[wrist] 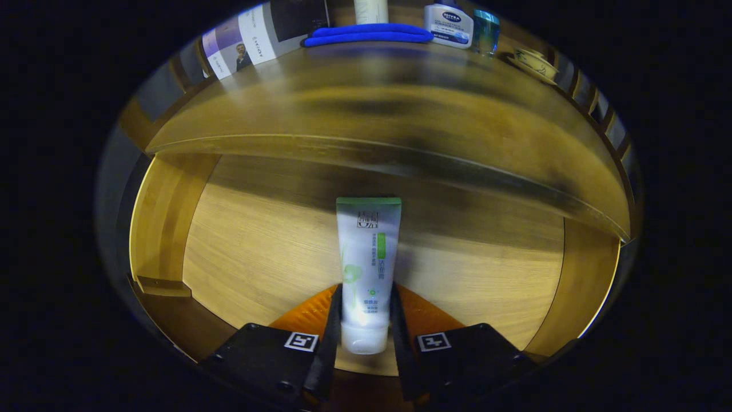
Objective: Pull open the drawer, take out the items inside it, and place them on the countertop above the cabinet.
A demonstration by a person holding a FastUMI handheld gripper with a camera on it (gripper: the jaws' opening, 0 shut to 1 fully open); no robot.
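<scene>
A white tube with a green end and green print [367, 263] lies lengthwise between my fingers, cap end toward me. My gripper [366, 320] is shut on the tube near its cap, both fingers pressing its sides. Below it is the open wooden drawer [257, 252], its bare floor spreading to both sides. The cabinet's countertop [377, 103] arches over the drawer just beyond the tube's far end.
At the back of the countertop lie a folded blue cloth [369, 34], a white bottle with a blue label [449, 24], a teal glass [485, 31] and a small dish [534, 63]. A printed card [240, 46] leans at the back left. Drawer side walls [166, 217] rise on both sides.
</scene>
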